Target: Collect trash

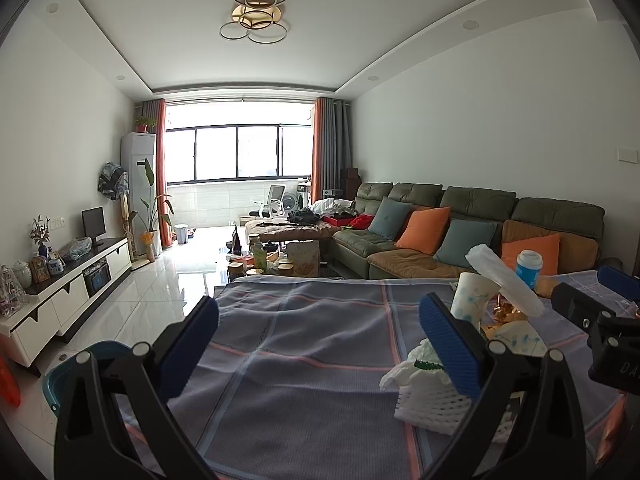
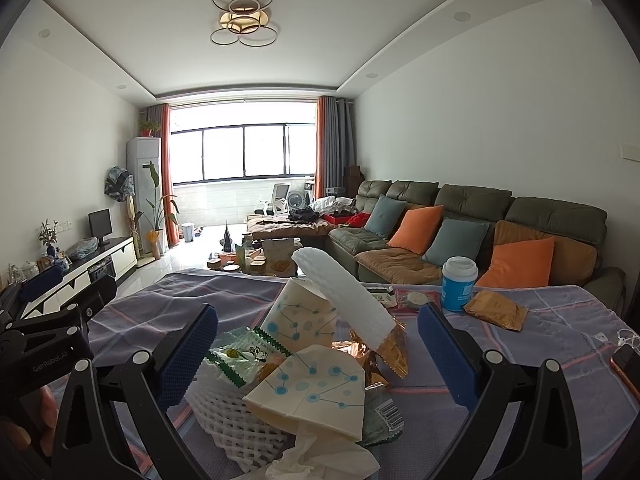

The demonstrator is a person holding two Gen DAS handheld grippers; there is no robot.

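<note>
Both jaws stand wide apart and hold nothing. The trash pile (image 2: 304, 364) lies between the pads of the right hand-held gripper (image 2: 318, 356) and just right of the left hand-held gripper (image 1: 320, 348). I judge that a grasp may catch only the foam net (image 2: 224, 408), so the loose paper cups (image 2: 316, 388) may slide off onto the counter (image 2: 540, 344).

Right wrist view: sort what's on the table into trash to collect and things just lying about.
Trash, in the pile:
flattened paper cup
second paper cup
white foam fruit net
long foam sleeve
green snack wrapper
gold foil wrapper
crumpled tissue

Probably just lying about:
blue lidded cup
phone
</note>
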